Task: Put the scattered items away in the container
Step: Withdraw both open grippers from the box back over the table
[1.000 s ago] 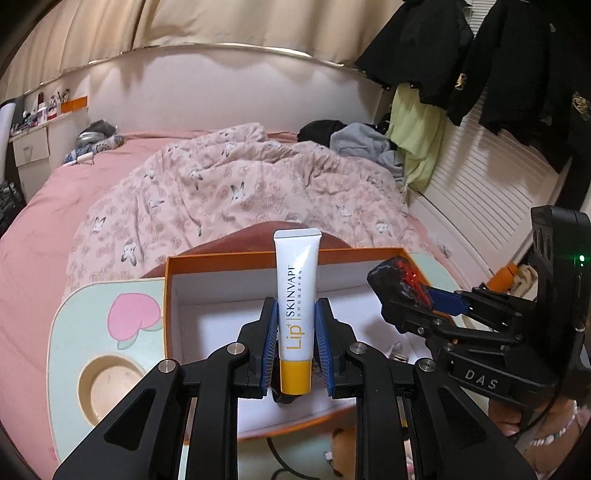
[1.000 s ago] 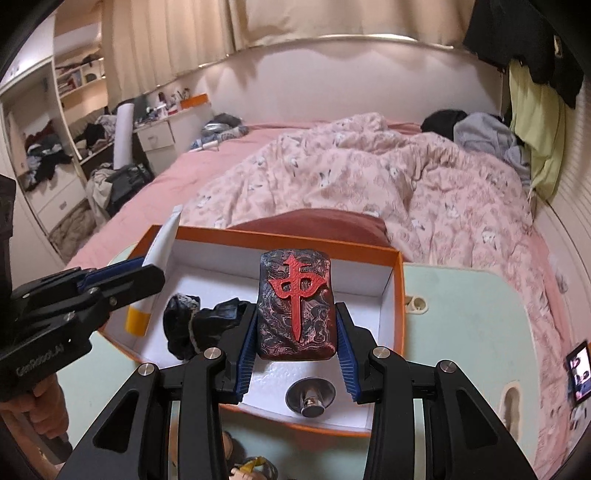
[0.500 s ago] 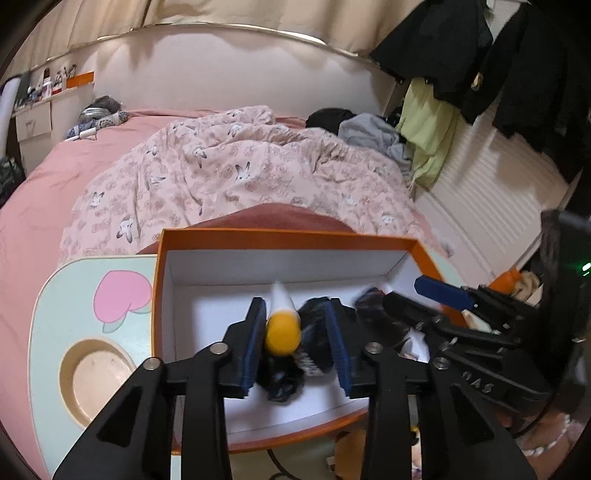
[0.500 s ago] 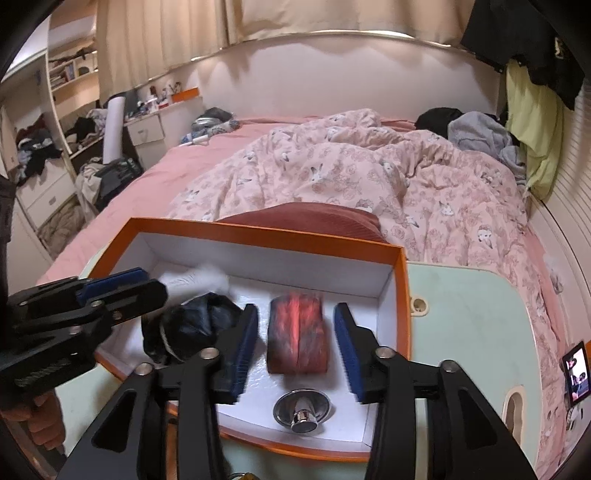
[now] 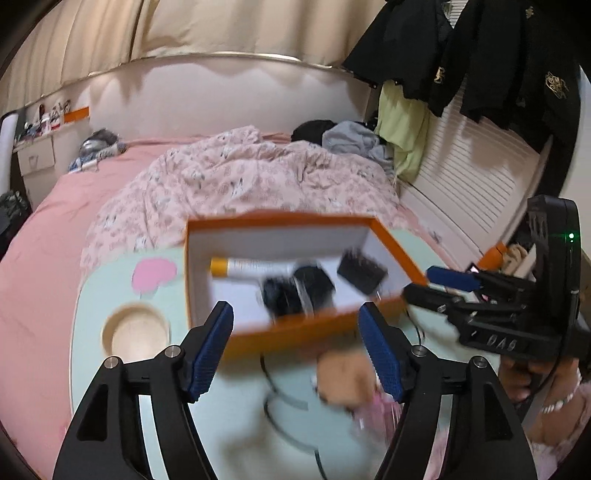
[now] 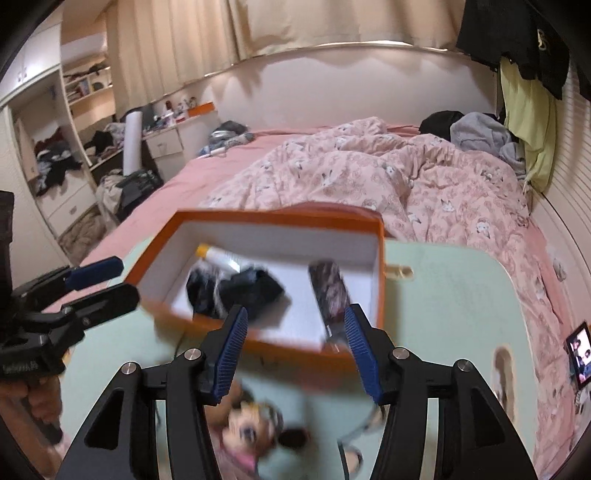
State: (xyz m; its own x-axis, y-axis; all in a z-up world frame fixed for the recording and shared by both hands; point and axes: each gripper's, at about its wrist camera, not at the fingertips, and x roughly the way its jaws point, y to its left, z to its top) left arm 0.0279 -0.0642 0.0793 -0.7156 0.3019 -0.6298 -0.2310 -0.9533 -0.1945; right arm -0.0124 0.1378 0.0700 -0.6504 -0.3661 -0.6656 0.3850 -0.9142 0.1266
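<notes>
We see orange box (image 5: pixel 317 325) on bench (image 6: pixel 461 295) holding lip-balm tube (image 5: pixel 251 266), black bundle (image 6: pixel 236 291), red-black tile (image 6: pixel 330 295). Left tool (image 5: pixel 295 347) opening, empty; right tool (image 6: pixel 295 343) apart, empty.

This is a bedroom in a home. A large bed (image 6: pixel 369 177) with a pink flowered quilt (image 5: pixel 251 177) fills the room, clothes hang on the wall (image 5: pixel 498 55), curtains (image 6: pixel 295 26) cover the window, and open shelves (image 6: pixel 74 122) hold clothing.

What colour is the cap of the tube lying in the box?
The tube has a yellow-orange cap, clearest in the left wrist view.
</notes>
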